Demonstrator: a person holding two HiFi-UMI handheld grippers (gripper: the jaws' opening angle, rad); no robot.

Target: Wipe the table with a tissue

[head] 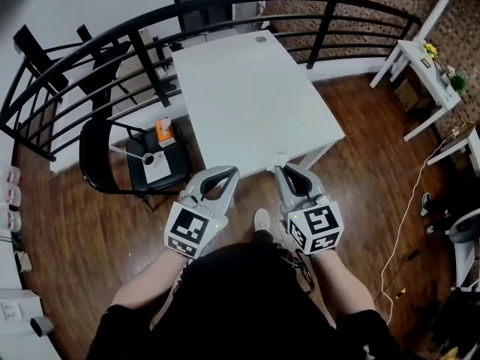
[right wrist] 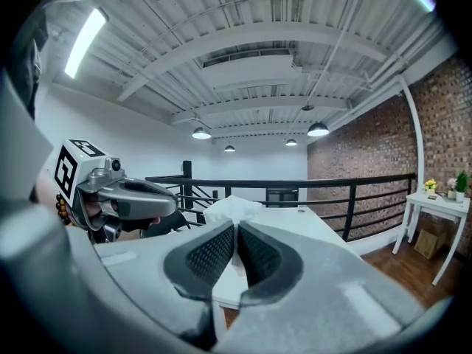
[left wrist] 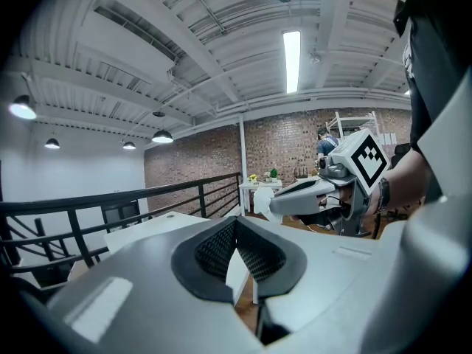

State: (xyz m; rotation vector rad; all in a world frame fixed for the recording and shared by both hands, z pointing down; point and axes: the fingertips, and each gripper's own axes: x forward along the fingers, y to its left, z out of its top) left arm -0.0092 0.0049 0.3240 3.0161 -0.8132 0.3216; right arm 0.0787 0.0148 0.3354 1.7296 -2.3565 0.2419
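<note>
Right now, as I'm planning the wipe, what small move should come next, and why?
Probably ease the right gripper forward and down onto the table: its jaws are shut on the tissue, which sits at the near edge, seemingly above the top.

The tissue (right wrist: 232, 208) is small, white and crumpled. It is pinched tight in the tip of the right claw (head: 283, 169) and pokes up above it. It sits right at the near edge of the white, square bench (head: 247, 96).

Black short sleeves (head: 120, 325); grey left claw (head: 229, 174) and right claw (head: 280, 168) bear black-and-white marker cubes (head: 195, 229).
</note>
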